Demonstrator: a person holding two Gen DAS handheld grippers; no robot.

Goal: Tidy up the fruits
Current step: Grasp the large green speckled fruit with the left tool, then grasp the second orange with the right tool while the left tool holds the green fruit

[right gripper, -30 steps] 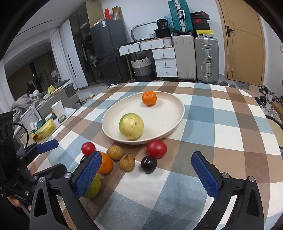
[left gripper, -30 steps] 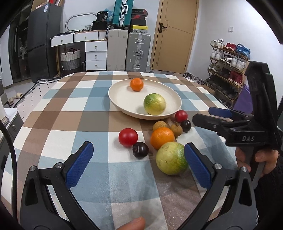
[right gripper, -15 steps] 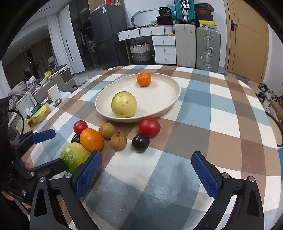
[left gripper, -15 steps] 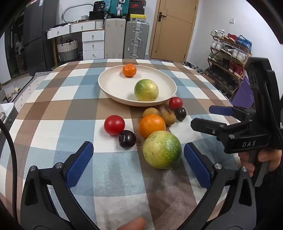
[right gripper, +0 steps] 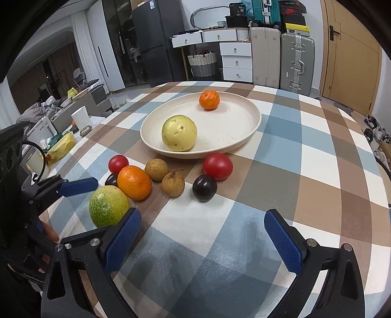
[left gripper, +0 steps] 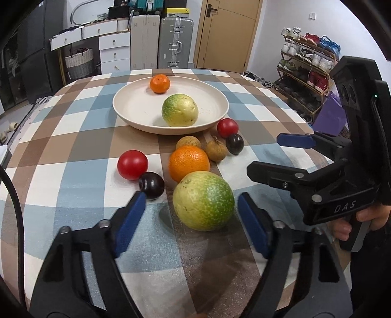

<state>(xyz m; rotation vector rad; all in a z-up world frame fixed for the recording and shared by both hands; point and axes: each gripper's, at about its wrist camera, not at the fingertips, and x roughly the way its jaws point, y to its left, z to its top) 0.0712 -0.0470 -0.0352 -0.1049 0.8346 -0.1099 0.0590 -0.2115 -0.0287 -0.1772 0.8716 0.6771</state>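
The left gripper (left gripper: 191, 220) is closing around the big green-yellow fruit (left gripper: 204, 200) on the checked table (left gripper: 73, 195); its blue fingers (left gripper: 129, 220) flank the fruit with gaps on both sides. The right gripper (right gripper: 202, 234) hangs nearby, fingers spread wide over bare cloth. An orange (left gripper: 189, 162) touches the fruit's far side; the plate (left gripper: 127, 112) lies beyond.

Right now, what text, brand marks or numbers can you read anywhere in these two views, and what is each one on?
"DAS": on the black body of the right tool, left wrist view.
"36": on a dark box on top of the white drawers, right wrist view.
Yellow label on the black box above the suitcases: too small to read.
Sticker on the fridge: too blurred to read.
Nothing readable on the fruits, plate or tablecloth.
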